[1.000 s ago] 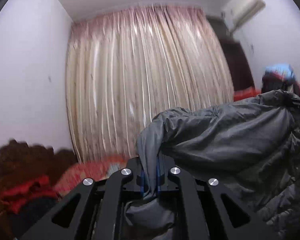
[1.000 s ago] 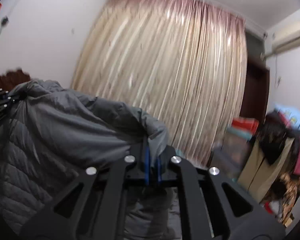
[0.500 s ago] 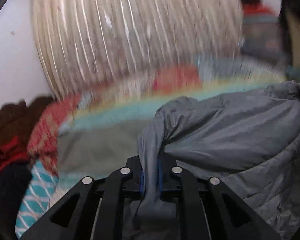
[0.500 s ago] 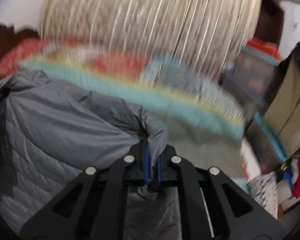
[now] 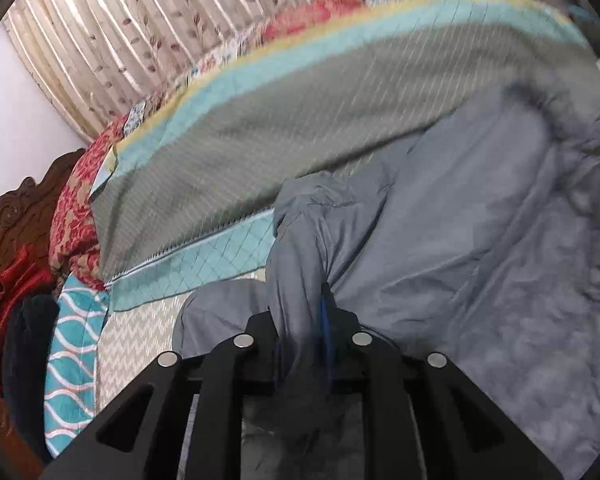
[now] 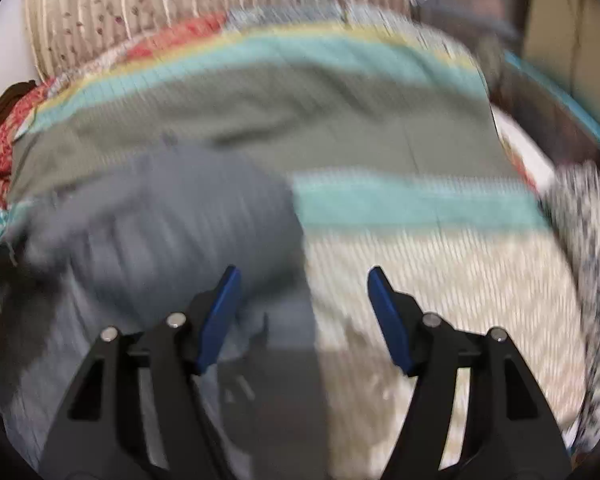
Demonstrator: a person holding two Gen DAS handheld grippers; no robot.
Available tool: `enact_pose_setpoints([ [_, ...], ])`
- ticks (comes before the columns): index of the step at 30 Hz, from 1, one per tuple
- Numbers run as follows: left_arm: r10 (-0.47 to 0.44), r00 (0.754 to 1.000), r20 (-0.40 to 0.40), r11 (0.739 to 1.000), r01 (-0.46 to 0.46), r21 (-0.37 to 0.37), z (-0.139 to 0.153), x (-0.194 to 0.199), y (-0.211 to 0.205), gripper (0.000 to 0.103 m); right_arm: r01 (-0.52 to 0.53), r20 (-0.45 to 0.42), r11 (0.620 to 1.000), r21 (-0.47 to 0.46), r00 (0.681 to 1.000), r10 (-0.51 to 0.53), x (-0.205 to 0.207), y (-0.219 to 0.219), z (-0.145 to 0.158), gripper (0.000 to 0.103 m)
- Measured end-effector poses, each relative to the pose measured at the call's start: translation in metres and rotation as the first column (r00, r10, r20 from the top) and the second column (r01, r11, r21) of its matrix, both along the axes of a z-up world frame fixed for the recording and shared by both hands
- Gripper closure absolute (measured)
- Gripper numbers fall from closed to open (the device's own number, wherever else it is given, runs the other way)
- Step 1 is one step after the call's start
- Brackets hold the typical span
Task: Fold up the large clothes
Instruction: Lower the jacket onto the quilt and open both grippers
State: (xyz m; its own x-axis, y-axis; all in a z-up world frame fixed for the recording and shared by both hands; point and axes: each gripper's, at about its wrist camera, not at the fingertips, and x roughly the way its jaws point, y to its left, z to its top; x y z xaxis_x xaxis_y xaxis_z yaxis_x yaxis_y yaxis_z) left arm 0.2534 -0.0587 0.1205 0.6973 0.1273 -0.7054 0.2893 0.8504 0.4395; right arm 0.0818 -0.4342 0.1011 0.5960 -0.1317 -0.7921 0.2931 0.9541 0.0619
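A large grey padded jacket (image 5: 460,240) lies on a bed with a striped quilt (image 5: 300,112). My left gripper (image 5: 304,320) is shut on a fold of the jacket's edge, low over the bed. In the right wrist view the jacket (image 6: 172,220) lies to the left on the quilt (image 6: 420,260). My right gripper (image 6: 302,280) is open and empty just above the jacket's right edge; its blue pads (image 6: 220,312) stand wide apart. This view is blurred by motion.
A carved wooden headboard (image 5: 8,216) with red cloth (image 5: 16,276) is at the left. A striped curtain (image 5: 148,28) hangs behind the bed. A patterned cloth (image 6: 592,260) lies at the bed's right edge, with dark furniture (image 6: 548,112) beyond.
Both grippers swung down from held high toward the bed, laying the jacket on the quilt. The right gripper opened and let go of the jacket. The left stays shut on it.
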Motion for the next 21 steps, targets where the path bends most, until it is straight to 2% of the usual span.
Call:
enact_pose_setpoints([
  [2, -0.038, 0.998, -0.058, 0.997, 0.034, -0.07, 0.014, -0.004, 0.005, 0.098, -0.001, -0.068, 1.0, 0.031, 0.998, 0.003, -0.028, -0.001, -0.024, 0.04],
  [4, -0.031, 0.994, -0.107, 0.991, 0.017, -0.131, 0.024, -0.003, 0.008, 0.094, -0.02, -0.139, 0.998, 0.059, 0.99, 0.028, -0.047, 0.008, -0.052, 0.041],
  [6, -0.015, 0.99, -0.139, 0.978, -0.014, -0.207, 0.036, -0.002, 0.016, 0.094, -0.064, -0.186, 0.993, 0.104, 0.979, 0.083, -0.058, 0.024, -0.073, 0.076],
  [7, -0.005, 0.986, -0.164, 0.963, -0.04, -0.267, 0.046, 0.001, 0.023, 0.094, -0.096, -0.205, 0.989, 0.111, 0.972, 0.117, -0.06, 0.034, -0.077, 0.102],
  [10, 0.025, 0.986, -0.162, 0.922, -0.085, -0.378, 0.077, 0.001, 0.045, 0.094, -0.136, -0.205, 0.99, -0.028, 0.97, 0.127, -0.062, 0.045, -0.063, 0.102],
  [12, 0.038, 0.992, -0.124, 0.912, -0.085, -0.4, 0.093, -0.005, 0.059, 0.094, -0.074, -0.185, 0.988, -0.135, 0.981, 0.049, -0.057, 0.022, -0.037, 0.102],
  [14, 0.05, 0.996, -0.073, 0.911, -0.076, -0.406, 0.108, -0.015, 0.076, 0.094, 0.024, -0.147, 0.956, -0.291, 0.987, -0.069, -0.05, -0.014, -0.007, 0.102],
  [15, 0.061, 0.997, -0.054, 0.914, -0.077, -0.399, 0.111, -0.02, 0.084, 0.094, 0.084, -0.123, 0.89, -0.449, 0.98, -0.155, -0.044, -0.037, 0.011, 0.102],
  [16, 0.074, 0.996, -0.039, 0.917, -0.083, -0.389, 0.112, -0.026, 0.095, 0.094, 0.133, -0.102, 0.804, -0.58, 0.967, -0.234, -0.04, -0.057, 0.021, 0.102],
  [17, 0.089, 0.995, -0.037, 0.921, -0.097, -0.378, 0.109, -0.032, 0.105, 0.094, 0.186, -0.083, 0.703, -0.686, 0.941, -0.33, -0.034, -0.085, 0.031, 0.098],
  [18, 0.109, 0.993, -0.042, 0.922, -0.117, -0.369, 0.103, -0.04, 0.117, 0.093, 0.208, -0.086, 0.681, -0.702, 0.925, -0.371, -0.037, -0.101, 0.034, 0.09],
  [19, 0.12, 0.992, -0.048, 0.921, -0.129, -0.369, 0.098, -0.047, 0.125, 0.093, 0.236, -0.123, 0.696, -0.678, 0.898, -0.423, -0.034, -0.123, 0.035, 0.069],
  [20, 0.13, 0.99, -0.059, 0.918, -0.142, -0.371, 0.091, -0.054, 0.136, 0.093, 0.266, -0.142, 0.724, -0.637, 0.882, -0.449, -0.035, -0.134, 0.037, 0.056],
  [21, 0.144, 0.987, -0.077, 0.912, -0.162, -0.376, 0.08, -0.065, 0.152, 0.093, 0.294, -0.129, 0.747, -0.596, 0.883, -0.451, -0.041, -0.135, 0.04, 0.054],
])
